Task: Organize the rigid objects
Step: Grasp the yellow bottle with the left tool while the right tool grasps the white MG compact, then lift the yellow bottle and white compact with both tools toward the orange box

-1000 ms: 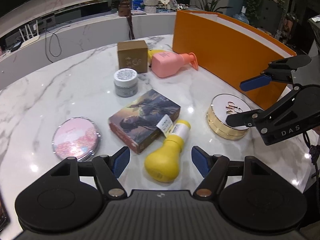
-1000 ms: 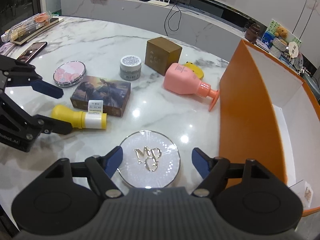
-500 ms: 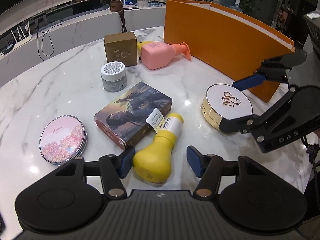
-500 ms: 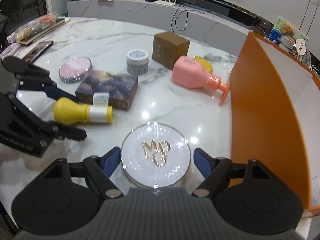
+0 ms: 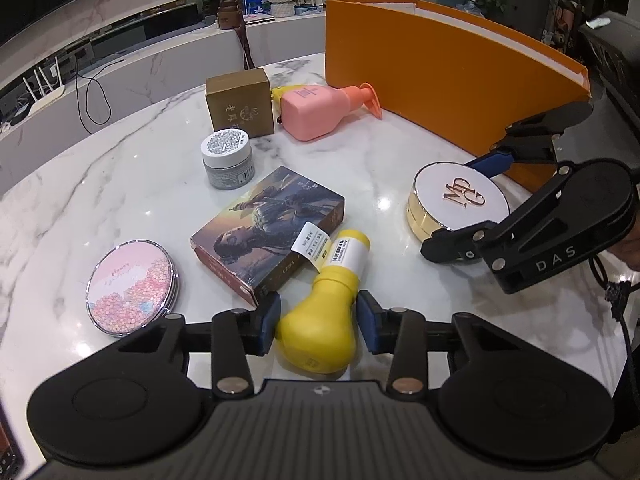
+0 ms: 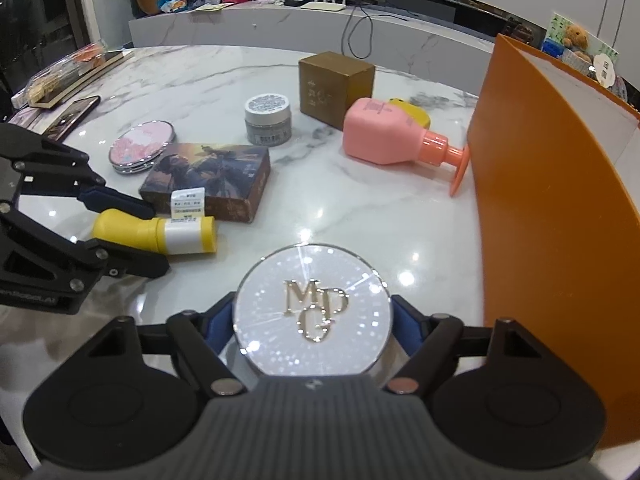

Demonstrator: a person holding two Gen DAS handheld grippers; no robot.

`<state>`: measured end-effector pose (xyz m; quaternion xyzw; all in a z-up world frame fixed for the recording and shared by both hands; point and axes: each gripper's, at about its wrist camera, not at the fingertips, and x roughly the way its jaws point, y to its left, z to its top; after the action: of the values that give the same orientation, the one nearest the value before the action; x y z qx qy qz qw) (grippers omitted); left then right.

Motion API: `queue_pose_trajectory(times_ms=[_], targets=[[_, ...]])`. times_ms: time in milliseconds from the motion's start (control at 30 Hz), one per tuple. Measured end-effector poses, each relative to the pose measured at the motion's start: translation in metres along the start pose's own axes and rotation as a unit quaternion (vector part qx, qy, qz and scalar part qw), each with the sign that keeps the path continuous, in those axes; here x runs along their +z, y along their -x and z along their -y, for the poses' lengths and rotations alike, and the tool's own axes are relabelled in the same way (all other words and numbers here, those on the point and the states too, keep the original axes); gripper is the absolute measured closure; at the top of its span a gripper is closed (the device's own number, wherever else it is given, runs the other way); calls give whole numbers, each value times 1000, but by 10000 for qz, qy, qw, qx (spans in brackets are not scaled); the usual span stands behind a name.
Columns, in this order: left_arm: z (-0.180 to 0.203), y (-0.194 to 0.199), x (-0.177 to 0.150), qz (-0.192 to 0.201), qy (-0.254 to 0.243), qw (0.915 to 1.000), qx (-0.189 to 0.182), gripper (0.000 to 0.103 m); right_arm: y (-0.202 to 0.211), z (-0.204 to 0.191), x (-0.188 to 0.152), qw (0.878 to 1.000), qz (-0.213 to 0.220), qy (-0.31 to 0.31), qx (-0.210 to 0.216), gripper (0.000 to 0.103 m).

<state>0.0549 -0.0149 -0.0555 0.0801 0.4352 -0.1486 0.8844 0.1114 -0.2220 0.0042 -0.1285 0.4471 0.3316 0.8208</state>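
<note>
Both hand-held grippers had just closed in: the left hand-held gripper [image 5: 318, 323] clamped the yellow bottle [image 5: 322, 322] at lower centre, the right hand-held gripper [image 6: 312, 326] pinched the round compact [image 6: 312, 314]; both still lay on the table [image 5: 120, 184], seemingly ready to lift toward the orange box [image 5: 448, 80].

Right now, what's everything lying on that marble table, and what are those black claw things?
Yellow bottle: one, yellow, lying between the left claw's pads.
White round compact: one, white and gold, between the right claw's pads.
Picture box: one, dark printed, table centre.
Pink round mirror: one, left of the picture box.
Grey jar: one, white lid, behind the picture box.
Gold box: one, far side.
Pink pump bottle: one, lying by the orange box.
Orange box: one, open, right edge.
Left gripper: black, has just closed on the yellow bottle.
Right gripper: black, closing around the compact.
</note>
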Motion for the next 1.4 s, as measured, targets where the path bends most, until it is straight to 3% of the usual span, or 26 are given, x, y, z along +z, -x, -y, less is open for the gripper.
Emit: queue_pose_trajectory(times_ms=[833, 1400], targets=[[-4, 29, 12, 308, 154, 9993, 150, 60, 15, -2, 14, 9999, 84, -5, -62, 28], [9, 69, 63, 871, 447, 9946, 340, 59, 75, 11, 65, 9945, 949, -225, -383, 28]])
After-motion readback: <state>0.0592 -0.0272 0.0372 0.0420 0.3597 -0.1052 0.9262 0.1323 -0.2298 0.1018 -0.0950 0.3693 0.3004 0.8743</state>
